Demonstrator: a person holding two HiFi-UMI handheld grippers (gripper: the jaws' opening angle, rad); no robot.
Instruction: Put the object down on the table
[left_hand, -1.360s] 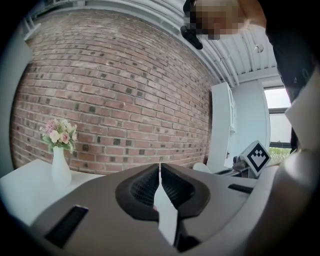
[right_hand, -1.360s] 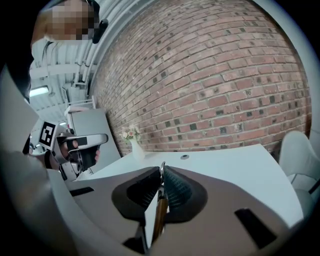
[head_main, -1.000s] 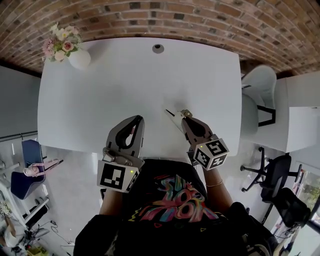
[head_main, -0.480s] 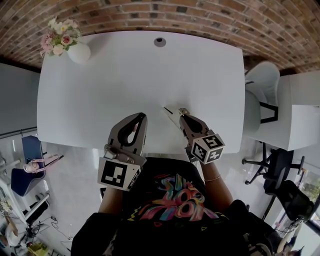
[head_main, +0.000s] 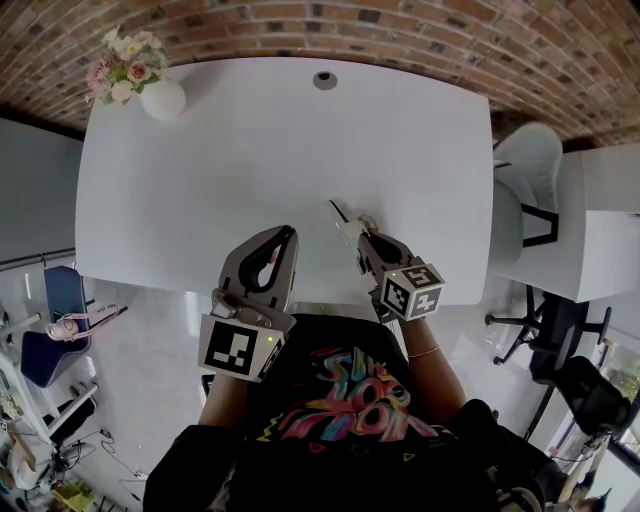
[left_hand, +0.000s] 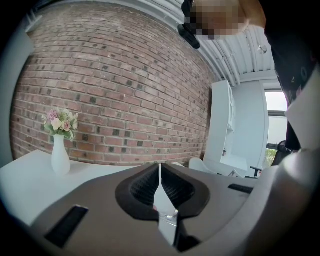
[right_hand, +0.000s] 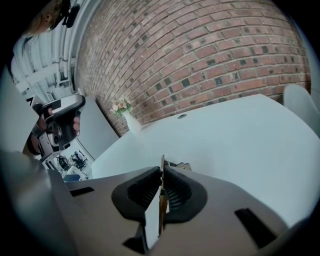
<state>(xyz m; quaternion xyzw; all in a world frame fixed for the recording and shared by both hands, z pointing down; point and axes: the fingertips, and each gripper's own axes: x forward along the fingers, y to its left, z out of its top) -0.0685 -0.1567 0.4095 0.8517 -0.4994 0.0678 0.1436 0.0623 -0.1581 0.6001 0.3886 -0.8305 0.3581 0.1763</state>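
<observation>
Jutting from the grasping right tongs (head_main: 366, 238), a thin object (head_main: 342, 217); left tongs (head_main: 286, 233) clenched, empty.

One white counter (head_main: 250, 150) carries one vase (head_main: 162, 98) of flowers at 11 o'clock and one round cable port (head_main: 324, 80) at 12 o'clock. Two grippers show, the left gripper (head_main: 283, 232) and the right gripper (head_main: 362, 232), with one thin object (head_main: 343, 220) in the right one's jaws. One white chair (head_main: 525, 170) stands at 3 o'clock, two black office chairs (head_main: 548, 335) at 4 o'clock, and one blue chair (head_main: 50, 350) at 8 o'clock.
</observation>
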